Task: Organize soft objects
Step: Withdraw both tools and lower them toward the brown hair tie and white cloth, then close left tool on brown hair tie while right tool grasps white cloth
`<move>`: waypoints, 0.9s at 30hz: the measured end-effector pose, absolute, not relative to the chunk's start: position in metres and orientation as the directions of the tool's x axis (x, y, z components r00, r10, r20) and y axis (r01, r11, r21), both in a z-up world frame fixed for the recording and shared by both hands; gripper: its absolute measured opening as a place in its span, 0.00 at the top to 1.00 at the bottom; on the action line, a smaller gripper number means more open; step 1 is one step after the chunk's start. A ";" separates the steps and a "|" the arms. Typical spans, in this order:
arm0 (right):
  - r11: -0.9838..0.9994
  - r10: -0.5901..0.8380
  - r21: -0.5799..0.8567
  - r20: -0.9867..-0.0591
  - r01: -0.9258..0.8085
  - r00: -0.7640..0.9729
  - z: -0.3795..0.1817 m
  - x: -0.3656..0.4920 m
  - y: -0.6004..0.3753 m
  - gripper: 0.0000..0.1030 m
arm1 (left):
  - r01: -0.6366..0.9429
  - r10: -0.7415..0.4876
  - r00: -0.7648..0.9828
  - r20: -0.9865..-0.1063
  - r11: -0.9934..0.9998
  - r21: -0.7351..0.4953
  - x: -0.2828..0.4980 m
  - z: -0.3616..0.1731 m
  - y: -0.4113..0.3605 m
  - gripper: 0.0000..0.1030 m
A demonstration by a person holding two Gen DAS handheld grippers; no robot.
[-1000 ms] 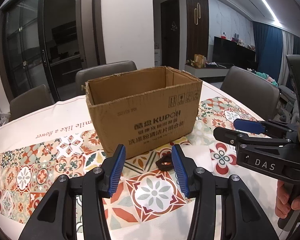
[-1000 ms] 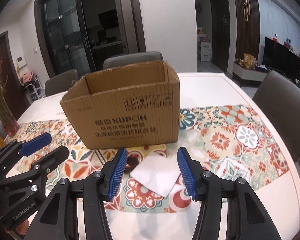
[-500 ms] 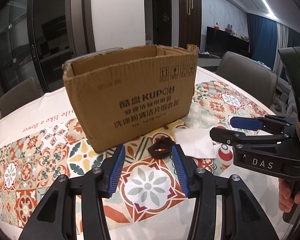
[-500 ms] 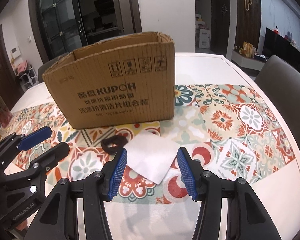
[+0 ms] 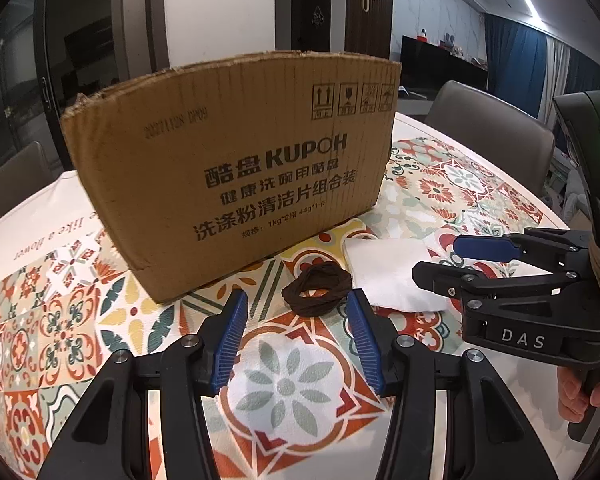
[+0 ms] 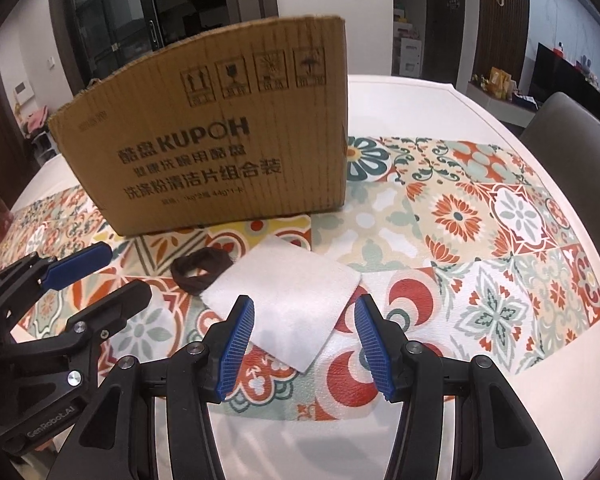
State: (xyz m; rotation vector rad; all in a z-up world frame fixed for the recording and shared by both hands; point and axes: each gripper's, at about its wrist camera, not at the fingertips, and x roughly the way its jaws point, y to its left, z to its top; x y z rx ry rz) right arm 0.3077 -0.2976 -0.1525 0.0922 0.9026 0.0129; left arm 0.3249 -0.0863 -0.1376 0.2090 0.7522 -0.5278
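Left wrist view is showing the left hand-held gripper (image 5: 296,306) hanging over the patterned bench (image 5: 292,392), its blue pads standing partly apart with nothing pressed between them. Just past the pad tips a dark brown hair tie (image 5: 317,288) is lying flat on the cloth, a little right of the gap's centre line, so the opening looks set to straddle that small loop. Behind it a cardboard box (image 5: 236,176) is standing upright with its open top facing up, presumably the place where the soft things are meant to go; that would explain why both items are lying just in front of its near wall. To the right of the tie, touching or nearly touching its edge, a white folded cloth (image 5: 384,276) is lying flat. In the right wrist view the right hand-held gripper (image 6: 304,328) is hovering with its pads partly apart and empty as well, the near corner of the white cloth (image 6: 296,304) lying between them, not yet pinched. Each tool seems to be lined up on its own item, so both could be lifted at once. I judge this to be the approach before any grasp.
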 end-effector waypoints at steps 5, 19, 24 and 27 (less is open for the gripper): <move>0.996 0.054 0.090 -0.790 0.027 0.611 -0.159 0.314 -0.298 0.48 | 0.535 -0.407 0.572 -0.712 0.844 -0.052 0.336 -0.145 -0.089 0.51; 0.996 0.064 0.083 -0.816 0.008 0.574 -0.172 0.327 -0.296 0.48 | 0.507 -0.425 0.517 -0.743 0.851 -0.134 0.358 -0.160 -0.097 0.51; 0.996 0.063 0.088 -0.818 0.016 0.571 -0.174 0.328 -0.300 0.48 | 0.504 -0.420 0.512 -0.749 0.853 -0.134 0.362 -0.165 -0.102 0.52; 0.996 0.060 0.084 -0.816 0.016 0.575 -0.174 0.328 -0.300 0.48 | 0.500 -0.415 0.512 -0.752 0.856 -0.132 0.363 -0.166 -0.104 0.53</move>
